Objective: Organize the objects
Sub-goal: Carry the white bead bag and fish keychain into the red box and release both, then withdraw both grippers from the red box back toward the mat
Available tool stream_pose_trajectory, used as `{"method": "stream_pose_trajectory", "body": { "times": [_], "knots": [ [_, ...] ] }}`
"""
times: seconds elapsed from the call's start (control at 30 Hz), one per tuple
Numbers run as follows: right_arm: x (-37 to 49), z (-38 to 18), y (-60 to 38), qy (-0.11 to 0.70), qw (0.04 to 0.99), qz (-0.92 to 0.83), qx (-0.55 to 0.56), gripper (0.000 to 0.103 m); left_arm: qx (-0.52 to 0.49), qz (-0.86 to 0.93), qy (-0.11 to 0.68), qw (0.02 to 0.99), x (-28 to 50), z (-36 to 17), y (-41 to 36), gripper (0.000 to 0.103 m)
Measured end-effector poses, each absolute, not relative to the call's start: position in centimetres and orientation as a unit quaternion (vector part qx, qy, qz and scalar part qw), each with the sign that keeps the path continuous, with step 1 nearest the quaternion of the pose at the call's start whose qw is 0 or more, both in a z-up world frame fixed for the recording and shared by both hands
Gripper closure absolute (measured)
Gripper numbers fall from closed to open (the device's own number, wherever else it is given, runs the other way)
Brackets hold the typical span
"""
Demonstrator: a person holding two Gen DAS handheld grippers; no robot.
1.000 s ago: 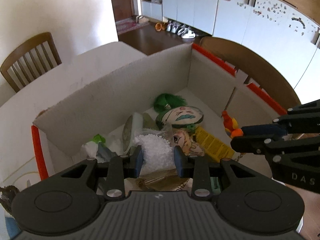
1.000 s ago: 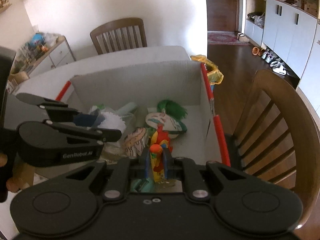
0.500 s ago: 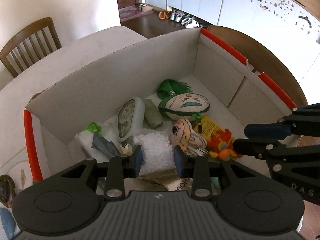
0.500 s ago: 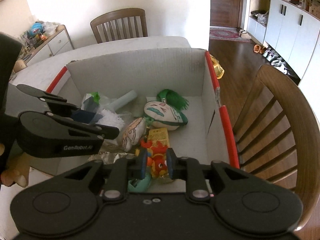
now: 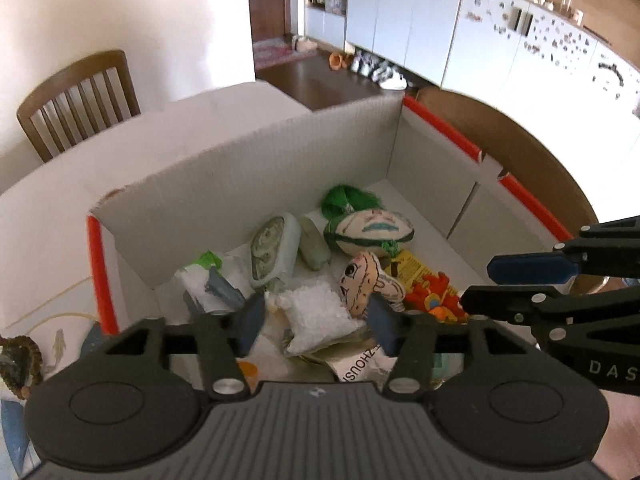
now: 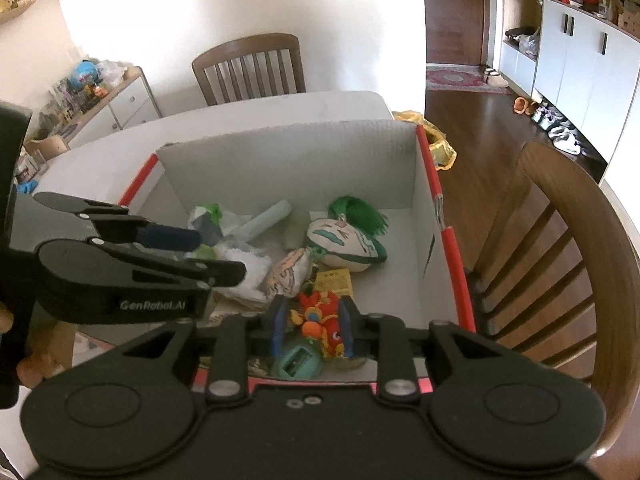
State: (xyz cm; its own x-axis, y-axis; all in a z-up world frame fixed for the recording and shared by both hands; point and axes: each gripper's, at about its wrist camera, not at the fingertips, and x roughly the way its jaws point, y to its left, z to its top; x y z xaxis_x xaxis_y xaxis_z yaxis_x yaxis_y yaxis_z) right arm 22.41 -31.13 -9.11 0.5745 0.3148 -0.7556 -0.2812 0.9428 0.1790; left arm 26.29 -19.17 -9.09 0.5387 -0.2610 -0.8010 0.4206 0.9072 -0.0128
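Jaws on my left gripper point(image 5: 316, 322) are opening above the bead bag point(image 5: 316, 316) in the box point(image 5: 248, 184); my right gripper point(image 6: 312, 326), opening, frames the red toy point(image 6: 320, 316). Only its camera shows the teal sharpener point(image 6: 298, 362).

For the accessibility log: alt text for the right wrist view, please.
A white cardboard box holds toys and packets; the right hand-held gripper, jaws opening, hangs over a red-orange toy there. The left hand-held gripper reaches in from the left.
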Motion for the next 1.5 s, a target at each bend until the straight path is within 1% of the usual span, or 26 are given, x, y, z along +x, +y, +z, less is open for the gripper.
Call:
{"method": "stream_pose_trajectory", "body": {
  "times": [0.17,0.47,0.5,0.57,0.6,0.7,0.77,0.87,0.9,0.97,1.1,1.23,1.3,1.37,1.4,1.47,1.5],
  "knots": [
    [21.7,-7.6,-31.1,0.413,0.893,0.174,0.027,0.072,0.074,-0.19,0.422,0.883,25.2,-7.6,-18.2,0.045],
    [20.2,-5.0,-30.3,0.384,0.903,0.192,0.031,0.07,0.063,-0.171,0.377,0.908,22.2,-4.2,-16.2,0.045],
    [20.1,-4.7,-30.1,0.382,0.903,0.195,0.032,0.07,0.061,-0.17,0.373,0.91,21.9,-3.9,-15.8,0.045],
    [19.7,-4.1,-29.7,0.376,0.905,0.199,0.032,0.068,0.056,-0.163,0.367,0.914,21.3,-3.2,-15.1,0.041],
    [19.6,-3.9,-29.5,0.373,0.905,0.201,0.032,0.067,0.053,-0.16,0.363,0.917,21.0,-2.8,-14.7,0.041],
    [19.1,-3.2,-28.8,0.368,0.907,0.204,0.035,0.063,0.046,-0.155,0.356,0.92,20.2,-1.9,-13.5,0.04],
    [18.8,-2.7,-28.2,0.362,0.909,0.205,0.038,0.057,0.042,-0.155,0.356,0.921,19.8,-1.5,-12.6,0.04],
    [18.4,-2.3,-27.4,0.359,0.91,0.205,0.042,0.051,0.042,-0.152,0.35,0.923,19.1,-0.9,-11.2,0.04],
    [18.2,-2.2,-27.0,0.357,0.911,0.203,0.042,0.051,0.04,-0.154,0.349,0.924,18.8,-0.7,-10.8,0.039],
    [17.9,-2.0,-26.3,0.357,0.911,0.2,0.046,0.048,0.039,-0.155,0.344,0.925,18.5,-0.4,-9.9,0.033],
    [17.4,-1.8,-24.7,0.357,0.913,0.193,0.049,0.044,0.036,-0.16,0.337,0.927,17.9,0.1,-8.1,0.032],
    [16.9,-1.8,-23.2,0.356,0.914,0.188,0.053,0.039,0.03,-0.164,0.331,0.929,17.7,0.3,-6.2,0.025],
    [16.8,-1.7,-22.3,0.356,0.914,0.185,0.053,0.036,0.025,-0.169,0.33,0.928,17.6,0.4,-5.2,0.024],
    [16.6,-1.7,-21.5,0.354,0.916,0.183,0.054,0.028,0.022,-0.173,0.329,0.928,17.6,0.4,-4.1,0.023],
    [16.5,-1.6,-21.0,0.352,0.916,0.183,0.055,0.027,0.021,-0.174,0.329,0.928,17.6,0.4,-3.7,0.022],
    [16.4,-1.6,-20.1,0.35,0.918,0.181,0.056,0.018,0.017,-0.175,0.329,0.928,17.7,0.3,-2.6,0.02],
    [16.3,-1.5,-19.6,0.348,0.918,0.18,0.057,0.017,0.014,-0.176,0.329,0.928,17.7,0.3,-2.1,0.02]
  ]
}}
